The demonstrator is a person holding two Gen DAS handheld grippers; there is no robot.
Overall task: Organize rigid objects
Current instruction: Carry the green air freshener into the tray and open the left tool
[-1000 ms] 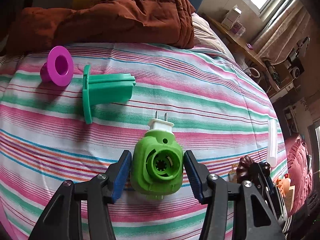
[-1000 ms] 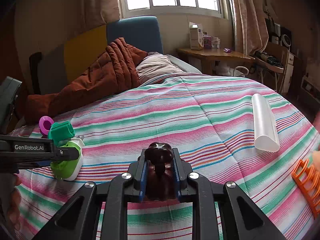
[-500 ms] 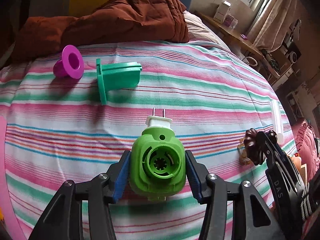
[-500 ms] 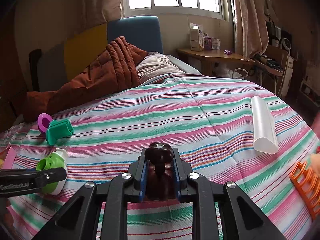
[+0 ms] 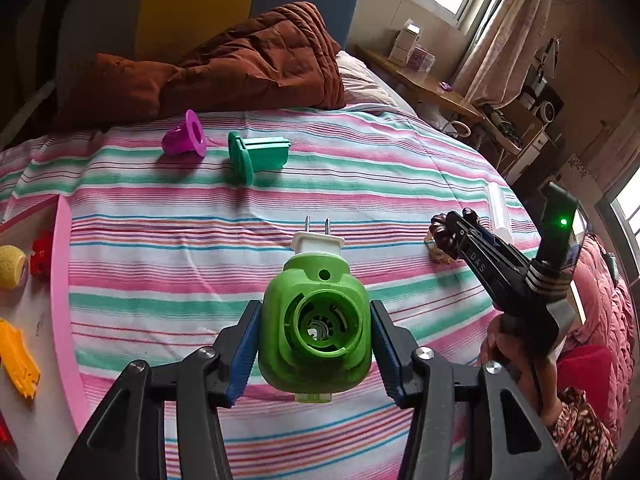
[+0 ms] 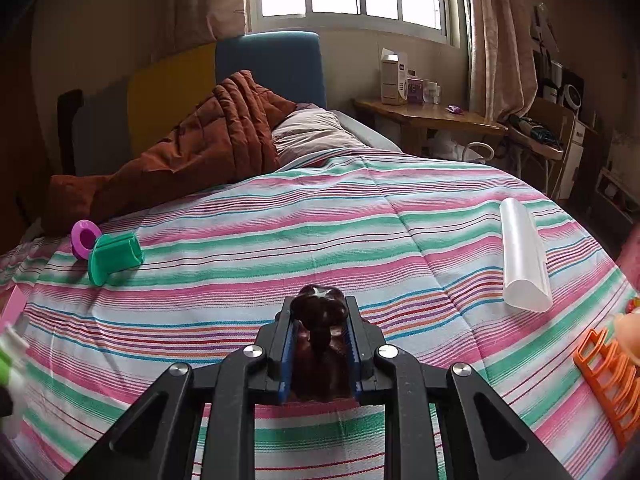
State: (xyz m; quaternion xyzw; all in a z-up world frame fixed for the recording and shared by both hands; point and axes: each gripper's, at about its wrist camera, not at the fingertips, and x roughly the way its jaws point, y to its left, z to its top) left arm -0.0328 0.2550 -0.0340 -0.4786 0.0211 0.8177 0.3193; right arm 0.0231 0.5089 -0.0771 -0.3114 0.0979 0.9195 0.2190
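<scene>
My left gripper (image 5: 314,354) is shut on a green plug-in device (image 5: 314,326) with a white two-pin plug, held above the striped bedspread (image 5: 240,240). My right gripper (image 6: 318,354) is shut on a dark brown knobbed piece (image 6: 319,312), also seen at the right of the left wrist view (image 5: 442,232). A purple flanged ring (image 5: 186,136) (image 6: 84,238) and a teal flanged block (image 5: 258,156) (image 6: 114,256) lie side by side near the brown quilt. A pink-edged tray (image 5: 60,280) at the left holds a yellow ball, a red piece and a yellow piece.
A clear plastic tube (image 6: 522,256) lies on the bed at the right. An orange rack (image 6: 608,376) sits at the right edge. A brown quilt (image 5: 240,68) and a pillow (image 6: 312,132) are at the bed's head. A wooden desk (image 6: 428,114) stands beyond.
My left gripper has lifted and pulled back left with the green device; the pink tray has come into view. The right gripper holds still with the brown piece.
</scene>
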